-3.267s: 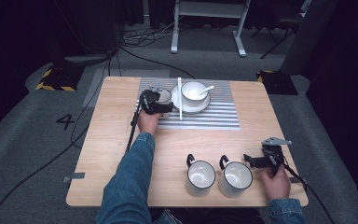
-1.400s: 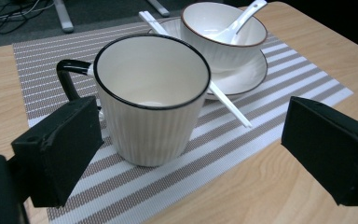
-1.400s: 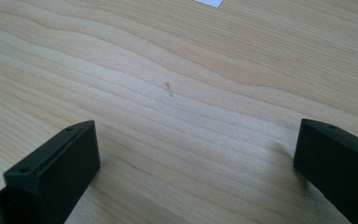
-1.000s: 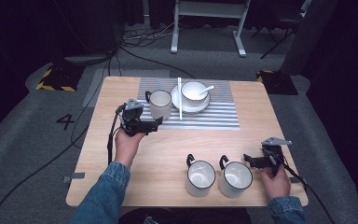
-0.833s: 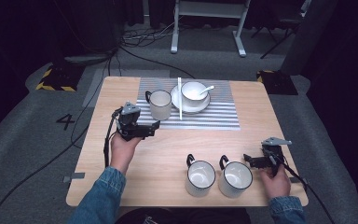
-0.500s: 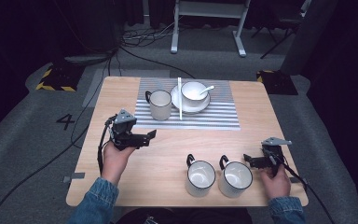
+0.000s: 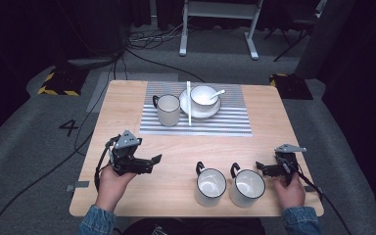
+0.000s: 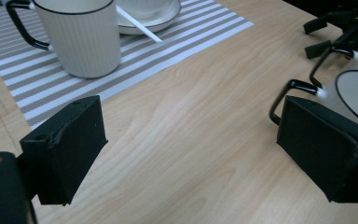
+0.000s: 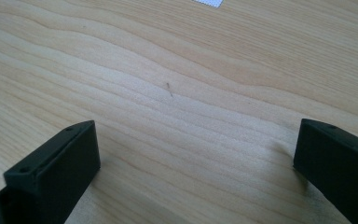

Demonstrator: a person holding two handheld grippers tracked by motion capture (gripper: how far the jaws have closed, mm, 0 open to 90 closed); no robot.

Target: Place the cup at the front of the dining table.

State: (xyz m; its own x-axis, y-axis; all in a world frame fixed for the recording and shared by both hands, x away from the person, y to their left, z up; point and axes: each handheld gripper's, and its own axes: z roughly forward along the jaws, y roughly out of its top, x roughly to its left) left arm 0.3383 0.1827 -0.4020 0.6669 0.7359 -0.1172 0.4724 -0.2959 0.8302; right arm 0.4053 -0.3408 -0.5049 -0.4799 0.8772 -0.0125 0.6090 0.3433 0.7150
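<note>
A white ribbed mug (image 7: 168,109) stands on the left part of a striped placemat (image 7: 225,125); in the left gripper view the mug (image 8: 81,37) is ahead and to the left. Beside it a white bowl with a spoon (image 7: 203,95) sits on a plate, and a white stick (image 7: 188,103) lies across the plate's rim. Two more white mugs (image 7: 210,187) (image 7: 247,187) stand near the front edge. My left gripper (image 7: 152,163) (image 8: 191,126) is open over bare wood at the front left, pointing right. My right gripper (image 7: 262,169) (image 9: 198,144) is open, just right of the second mug.
The wooden table (image 7: 127,107) has bare room on its left and right sides. Beyond it lie floor cables (image 7: 147,39) and a white stand's legs (image 7: 215,29). In the left gripper view a front mug's black handle (image 8: 291,91) shows, with the other gripper (image 8: 345,28) farther off.
My left gripper has drawn back from the mug on the placemat toward the front left of the table, leaving the mug standing there. The right gripper has stayed still.
</note>
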